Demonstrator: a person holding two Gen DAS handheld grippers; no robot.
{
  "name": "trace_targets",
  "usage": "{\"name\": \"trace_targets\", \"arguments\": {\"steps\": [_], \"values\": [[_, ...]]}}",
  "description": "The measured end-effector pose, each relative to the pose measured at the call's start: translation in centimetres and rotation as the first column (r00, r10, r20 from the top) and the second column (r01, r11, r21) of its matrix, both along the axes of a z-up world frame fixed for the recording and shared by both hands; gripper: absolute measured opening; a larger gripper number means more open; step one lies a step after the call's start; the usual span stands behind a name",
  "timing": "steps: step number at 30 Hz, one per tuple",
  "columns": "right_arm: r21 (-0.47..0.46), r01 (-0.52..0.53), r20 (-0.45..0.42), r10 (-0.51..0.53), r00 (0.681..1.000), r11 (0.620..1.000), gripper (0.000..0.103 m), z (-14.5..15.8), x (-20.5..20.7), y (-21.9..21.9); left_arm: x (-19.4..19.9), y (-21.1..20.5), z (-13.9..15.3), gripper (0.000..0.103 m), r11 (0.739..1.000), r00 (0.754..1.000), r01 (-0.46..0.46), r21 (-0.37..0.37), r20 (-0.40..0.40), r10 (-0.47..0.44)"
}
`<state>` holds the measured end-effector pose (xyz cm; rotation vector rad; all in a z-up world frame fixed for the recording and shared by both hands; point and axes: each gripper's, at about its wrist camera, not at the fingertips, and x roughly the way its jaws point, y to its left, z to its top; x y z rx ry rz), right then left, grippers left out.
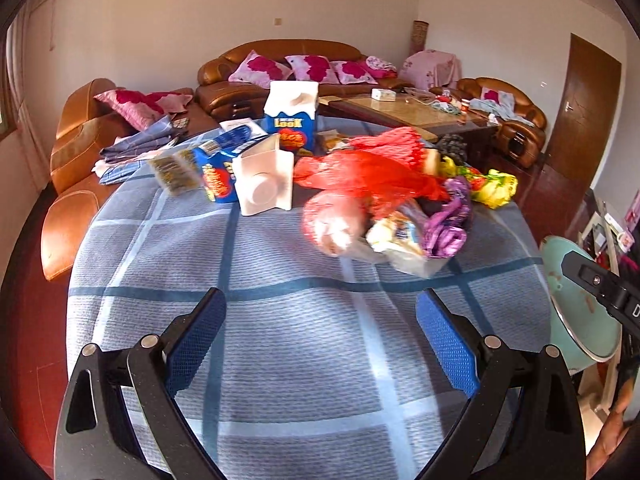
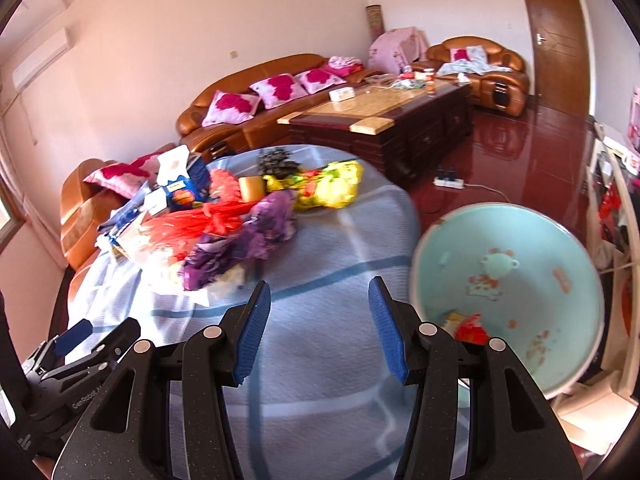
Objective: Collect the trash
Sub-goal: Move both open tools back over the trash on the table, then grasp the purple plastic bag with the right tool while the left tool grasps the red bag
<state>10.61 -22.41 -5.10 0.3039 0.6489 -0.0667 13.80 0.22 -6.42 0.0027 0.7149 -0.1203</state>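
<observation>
Two grippers, left gripper wide and right gripper half-spread, both empty; approach the trash pile low, pinch one wrapper, carry right to basin.

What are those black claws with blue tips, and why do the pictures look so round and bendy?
A person holds one grabbing tool in each hand. A small camera on each tool looks along its two fingers, and its wide lens bends the view. One picture shows the left tool, the other the right tool. Both are open and hold nothing. Before them is a table under a blue checked cloth with a heap of rubbish: a red bag, purple wrappers, a yellow bag, blue cartons. Beside it stands a pale green basin, with a few scraps inside.
</observation>
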Motion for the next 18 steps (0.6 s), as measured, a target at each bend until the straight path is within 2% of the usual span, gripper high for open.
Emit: {"name": "trace_targets", "arguments": {"steps": [11,18], "values": [[0.046,-0.057,-0.012,0.057,0.998,0.997,0.051,0.0,4.5,2.2,2.1,3.4,-0.3,0.094,0.997,0.998,-0.064,-0.032,-0.006,0.063],[0.123,-0.060,-0.040,0.066,0.997,0.991,0.051,-0.3,7.3,1.8,4.3,3.3,0.2,0.094,0.998,0.999,-0.045,-0.037,0.007,0.045]]}}
